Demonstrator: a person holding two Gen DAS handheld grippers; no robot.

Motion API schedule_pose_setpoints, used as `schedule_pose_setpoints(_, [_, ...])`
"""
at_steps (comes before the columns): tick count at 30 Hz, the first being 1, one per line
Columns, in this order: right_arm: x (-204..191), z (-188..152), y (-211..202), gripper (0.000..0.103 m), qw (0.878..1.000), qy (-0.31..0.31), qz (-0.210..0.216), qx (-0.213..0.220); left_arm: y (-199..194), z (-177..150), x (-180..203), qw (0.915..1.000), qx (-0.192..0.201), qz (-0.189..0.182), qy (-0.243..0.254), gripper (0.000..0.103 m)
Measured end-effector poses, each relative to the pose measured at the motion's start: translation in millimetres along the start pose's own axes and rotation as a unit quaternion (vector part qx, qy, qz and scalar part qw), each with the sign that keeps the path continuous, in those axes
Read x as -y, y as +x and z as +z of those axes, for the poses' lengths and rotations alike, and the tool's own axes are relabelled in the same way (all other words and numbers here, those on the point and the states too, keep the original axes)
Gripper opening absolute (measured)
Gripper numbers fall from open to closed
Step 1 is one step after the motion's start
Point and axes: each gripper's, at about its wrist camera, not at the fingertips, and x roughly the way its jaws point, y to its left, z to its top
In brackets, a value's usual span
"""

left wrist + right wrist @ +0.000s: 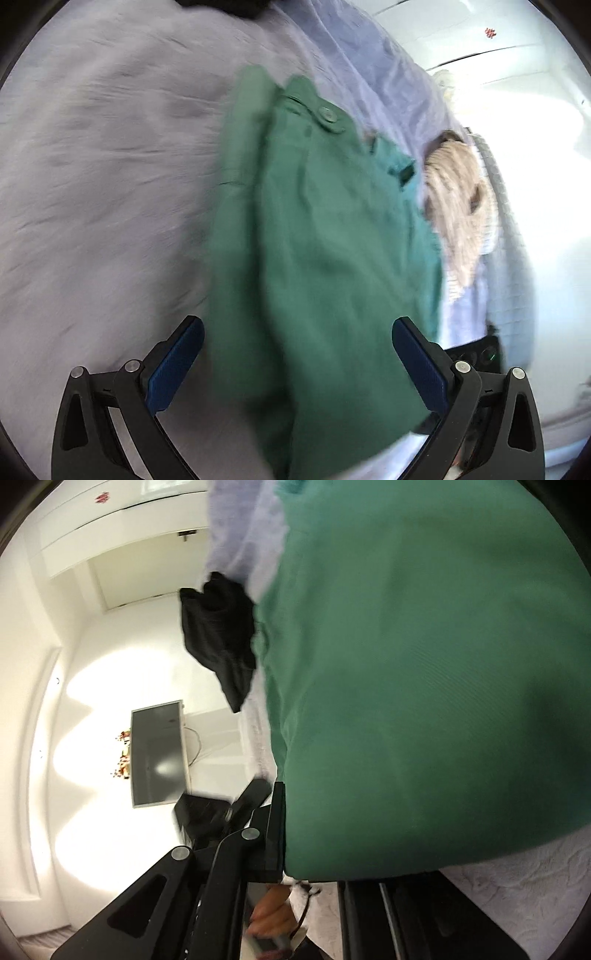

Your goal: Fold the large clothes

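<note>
In the left wrist view, a pale lilac bedsheet (103, 177) fills the left half, creased and blurred. The left gripper (297, 352) hangs over it with its blue-padded fingers (177, 362) spread wide, clenched on nothing; the green garment (314, 236) passes between and beneath them, but neither pad presses on it. That garment lies in a long strip across the sheet, with a flap bearing a green button (327, 114) near its far end. Just to its right sits a beige fluffy knit piece (461, 206), touching the green cloth's edge, and beyond it a pale quilted cover (509, 221) runs along the bed's side. A white cupboard front (517, 48) stands at the far right. In the right wrist view, white walls and a grey flat screen (157, 755) take up the left; a black garment (221, 638) lies crumpled against the sheet's edge near the middle. The right gripper (284, 834) has its fingers drawn together on the edge of the green cloth, which bulges up and fills the right side of the view. Below it, part of a person's hand (271, 910) shows, and a white textured bedspread (517, 890) lies at the lower right.
</note>
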Motion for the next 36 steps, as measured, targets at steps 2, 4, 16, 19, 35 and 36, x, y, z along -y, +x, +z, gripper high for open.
schedule_pose_setpoints(2, [-6.4, 0.8, -1.0, 0.008, 1.000, -0.011, -0.003, -0.004, 14.9, 10.8, 0.8, 0.9996, -0.016, -0.018, -0.015, 0.102])
schedule_pose_setpoints(4, [-5.1, 1.0, -1.3, 0.008, 0.999, -0.016, -0.025, -0.015, 28.1, 17.5, 10.2, 0.9999, -0.013, 0.003, -0.007, 0.073])
schedule_pose_setpoints(16, [-38.4, 41.0, -91.9, 0.009, 0.942, -0.192, -0.276, 0.011, 17.1, 15.5, 82.7, 0.9858, 0.056, 0.119, 0.103, 0.012])
schedule_pose_setpoints(19, [-13.5, 64.8, -83.8, 0.006, 0.926, -0.195, -0.322, -0.013, 11.6, 14.1, 112.5, 0.9831, 0.078, 0.116, 0.118, 0.012])
schedule_pose_setpoints(35, [32.5, 102.8, -238.8, 0.007, 0.967, -0.145, -0.207, 0.026, 198.1, -27.4, 379.7, 0.9269, 0.036, 0.133, 0.349, 0.013])
schedule_pose_setpoints(36, [41.5, 109.8, -258.9, 0.007, 0.967, -0.134, -0.210, 0.044, 228.0, -31.9, 382.7, 0.9244, 0.019, 0.147, 0.352, 0.013])
